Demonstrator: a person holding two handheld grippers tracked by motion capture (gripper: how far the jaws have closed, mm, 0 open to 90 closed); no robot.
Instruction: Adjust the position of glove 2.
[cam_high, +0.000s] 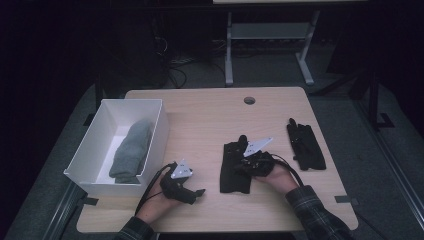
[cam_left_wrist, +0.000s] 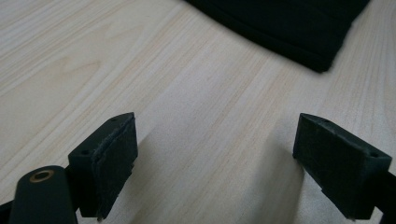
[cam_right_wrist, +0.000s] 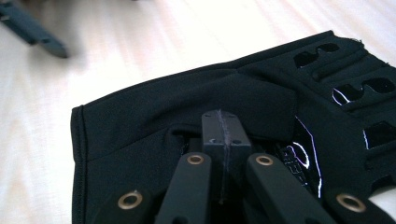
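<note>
The table (cam_left_wrist: 140, 70) is pale, matt wood grain; the black glove (cam_right_wrist: 154, 121) is soft knit cloth (glossy print near its knuckles); the white box (cam_high: 157, 125) looks smooth.

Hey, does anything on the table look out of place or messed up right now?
Only slightly: the black glove under the right hand-held gripper has a fold of fabric bunched up at the shut jaws. The second glove lies flat, apart from it. Nothing looks spilled or damaged.

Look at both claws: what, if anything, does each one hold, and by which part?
The right claw is shut on the near black glove, pinching a fold of fabric by its cuff end. The left claw stands open over bare table, holding nothing.
</note>
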